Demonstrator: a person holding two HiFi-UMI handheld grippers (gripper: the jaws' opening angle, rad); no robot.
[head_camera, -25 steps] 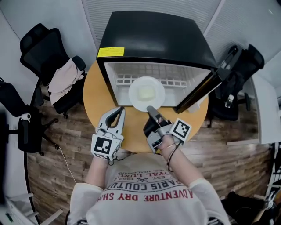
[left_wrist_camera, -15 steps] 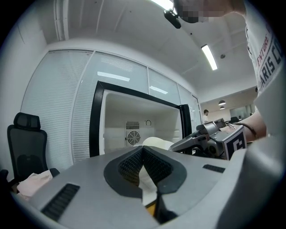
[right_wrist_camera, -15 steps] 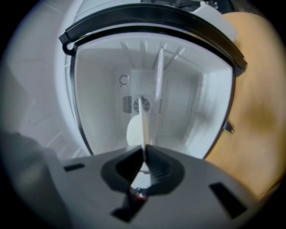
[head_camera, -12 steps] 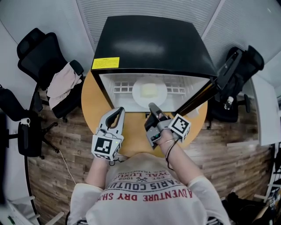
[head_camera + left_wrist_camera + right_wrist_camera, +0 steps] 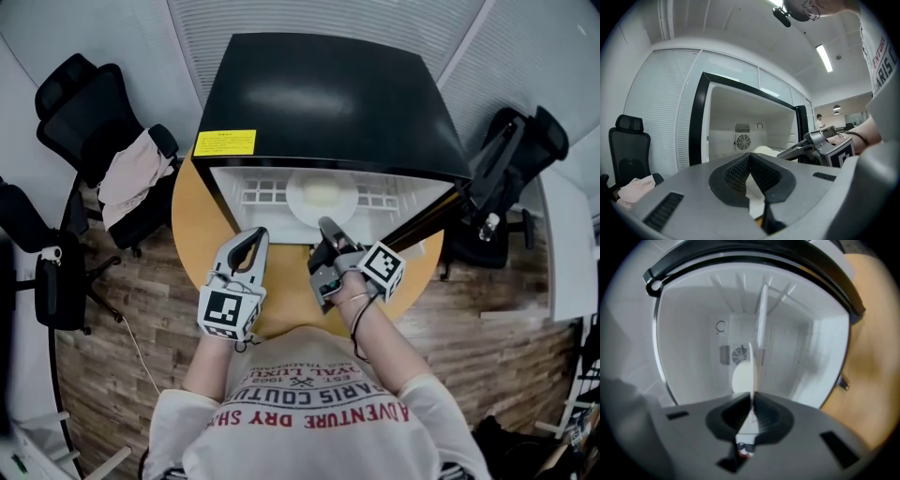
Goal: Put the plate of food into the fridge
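Now plate [image 5: 322, 195] sits inside fridge [image 5: 328, 94] w/ near rim pinched by right hand-held gripper [image 5: 325, 225].

A fridge [image 5: 328, 94] with a glossy black top is shown at twelve o'clock, lined inside with smooth white plastic. The table [image 5: 192, 225] is finished in smooth light wood, the floor [image 5: 103, 375] in wood planks. Pale cloth [image 5: 131, 178] is draped at ten o'clock. The left gripper [image 5: 255, 234] is cased in matt grey plastic, with ribbed black pads [image 5: 736, 173].
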